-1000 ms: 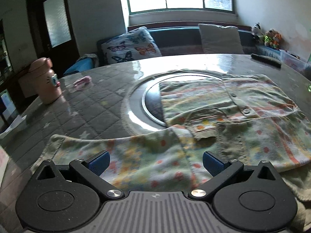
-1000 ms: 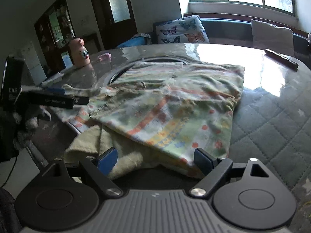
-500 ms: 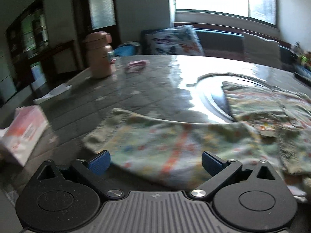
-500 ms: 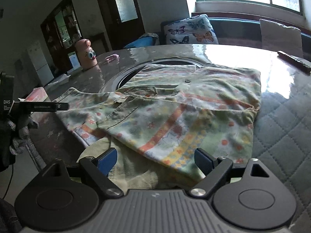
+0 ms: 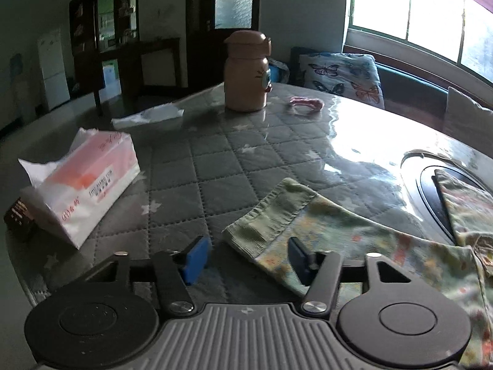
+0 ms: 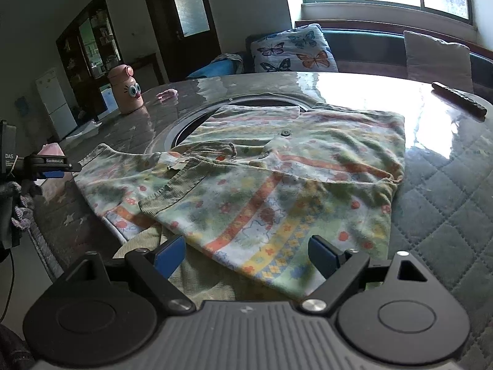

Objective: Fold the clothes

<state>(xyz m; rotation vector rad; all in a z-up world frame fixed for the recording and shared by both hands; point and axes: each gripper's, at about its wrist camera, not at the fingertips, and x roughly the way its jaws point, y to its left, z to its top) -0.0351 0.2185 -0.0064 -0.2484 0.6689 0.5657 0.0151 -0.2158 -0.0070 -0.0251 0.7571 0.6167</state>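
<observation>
A floral button shirt [image 6: 277, 178] lies on the quilted table [image 6: 446, 215], partly folded, with one sleeve [image 5: 339, 234] stretched out to the left. My left gripper [image 5: 246, 259] sits at the sleeve's cuff [image 5: 268, 215]; its jaws are closing with the cuff's corner between them, and the blue pads are not pressing on it. From the right wrist view the left gripper [image 6: 58, 166] shows at the far left, held by a gloved hand. My right gripper [image 6: 245, 256] stands open just above the shirt's near hem, holding nothing.
A tissue pack [image 5: 89, 182] lies left of the cuff, near the table's edge. Behind it stand a pink bottle [image 5: 246, 71] and a small pink item [image 5: 306, 102]. A round inset [image 6: 191, 123] lies under the shirt. A remote [image 6: 459, 102] rests far right.
My left gripper has swung left along the sleeve to its cuff, and its jaws have narrowed. The tissue pack has come into view. The right gripper has hardly moved.
</observation>
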